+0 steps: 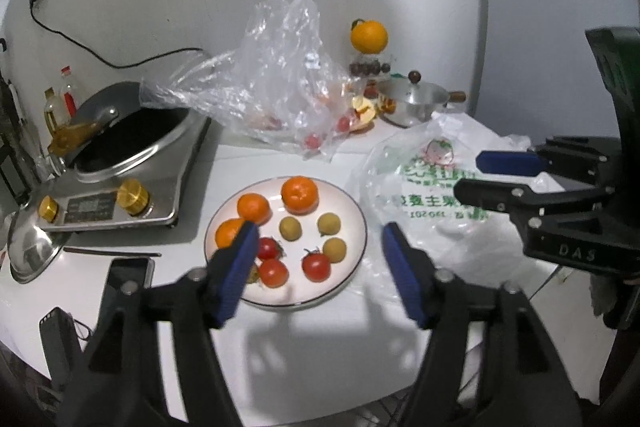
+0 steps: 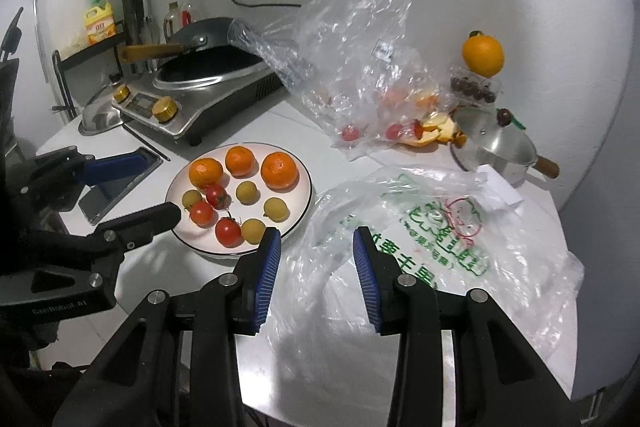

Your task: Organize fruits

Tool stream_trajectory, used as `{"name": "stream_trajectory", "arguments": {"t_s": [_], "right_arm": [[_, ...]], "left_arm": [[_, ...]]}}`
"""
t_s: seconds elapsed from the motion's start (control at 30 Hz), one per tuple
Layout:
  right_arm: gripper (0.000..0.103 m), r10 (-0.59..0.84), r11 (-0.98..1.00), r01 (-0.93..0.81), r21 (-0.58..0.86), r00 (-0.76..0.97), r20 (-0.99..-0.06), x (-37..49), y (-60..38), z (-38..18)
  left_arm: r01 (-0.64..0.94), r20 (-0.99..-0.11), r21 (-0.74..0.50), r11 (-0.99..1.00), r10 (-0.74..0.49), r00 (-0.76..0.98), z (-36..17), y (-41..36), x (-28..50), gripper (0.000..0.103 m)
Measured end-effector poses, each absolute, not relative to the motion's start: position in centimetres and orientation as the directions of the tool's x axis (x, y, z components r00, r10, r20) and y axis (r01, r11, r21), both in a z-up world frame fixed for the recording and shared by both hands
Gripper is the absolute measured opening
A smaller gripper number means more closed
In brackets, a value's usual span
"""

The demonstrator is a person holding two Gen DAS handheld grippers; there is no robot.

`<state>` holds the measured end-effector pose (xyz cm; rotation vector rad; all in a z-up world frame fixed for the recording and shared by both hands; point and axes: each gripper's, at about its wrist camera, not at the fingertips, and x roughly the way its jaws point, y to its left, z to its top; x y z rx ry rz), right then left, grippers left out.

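Plate (image 1: 352, 211) held oranges, tomatoes (image 1: 316, 265), small yellow fruit. Tomatoes soft, bruised easily; grip mid-body. Left claw (image 1: 318, 275), right claw (image 2: 316, 277) apart, empty.

I'm seeing three oranges (image 2: 241, 167), three red tomatoes (image 2: 216, 211) and four yellow-green fruits (image 2: 261, 207) lying grouped on the white plate (image 2: 304, 187)

Showing a glossy glazed plate (image 1: 352, 211) on a smooth matt white table (image 1: 320, 347), crinkled shiny clear plastic bag (image 1: 276, 67), thin translucent printed plastic bag (image 2: 460, 247), polished metal pot (image 2: 504, 151) with wooden handle (image 2: 546, 165), brushed-metal cooker (image 1: 168, 167) with brassy knobs (image 1: 134, 195), ribbed blue rubbery gripper pads (image 2: 266, 275).
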<state>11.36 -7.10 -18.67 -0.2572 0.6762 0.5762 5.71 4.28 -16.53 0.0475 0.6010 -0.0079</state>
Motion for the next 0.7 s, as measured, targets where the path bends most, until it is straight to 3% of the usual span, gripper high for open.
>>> {"name": "stream_trajectory", "arguments": {"t_s": [0.23, 0.37, 0.47, 0.7], "right_arm": [[0.04, 0.421, 0.828, -0.559, -0.049, 0.677, -0.604, 8.7, -8.7, -16.6], [0.041, 0.426, 0.832, -0.551, -0.056, 0.701, -0.572, 7.3, -9.6, -15.3], [0.051, 0.43, 0.835, -0.547, -0.058, 0.716, -0.549, 6.2, -10.3, -14.4], [0.051, 0.418, 0.86, -0.508, -0.055, 0.762, -0.495, 3.9, -12.3, -12.1]], "left_arm": [[0.023, -0.528, 0.017, 1.0, -0.01, 0.849, -14.3, 3.2, 3.1, 0.074], [0.029, -0.499, 0.019, 0.999, -0.016, 0.866, -12.9, 2.4, 1.7, 0.081], [0.036, -0.475, 0.02, 0.999, -0.022, 0.88, -11.8, 1.8, 0.6, 0.082], [0.059, -0.425, 0.037, 0.998, -0.038, 0.904, -9.5, 0.9, -1.1, 0.087]]}}
